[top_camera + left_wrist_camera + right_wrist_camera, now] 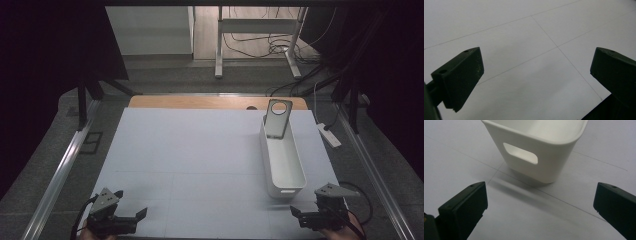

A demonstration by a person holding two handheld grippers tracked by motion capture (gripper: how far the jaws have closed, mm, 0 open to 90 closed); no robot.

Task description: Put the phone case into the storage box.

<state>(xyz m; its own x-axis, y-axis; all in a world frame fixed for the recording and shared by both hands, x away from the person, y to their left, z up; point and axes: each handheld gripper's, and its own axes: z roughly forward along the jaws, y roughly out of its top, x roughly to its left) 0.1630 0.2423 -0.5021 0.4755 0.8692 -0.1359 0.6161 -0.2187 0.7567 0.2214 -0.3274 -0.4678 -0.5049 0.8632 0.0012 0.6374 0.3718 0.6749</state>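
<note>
White bin sits just ahead of our right claw, long axis running away from us; left claw well apart from it. Both claws spread, empty. Grey item at bin's far end, possibly a lid.

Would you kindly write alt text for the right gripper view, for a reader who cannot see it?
A white bin with a slot handle in its near end stands on a white table, just beyond the open right gripper. The gripper's two black jaws rise from the bottom corners, wide apart, with nothing between them.
</note>
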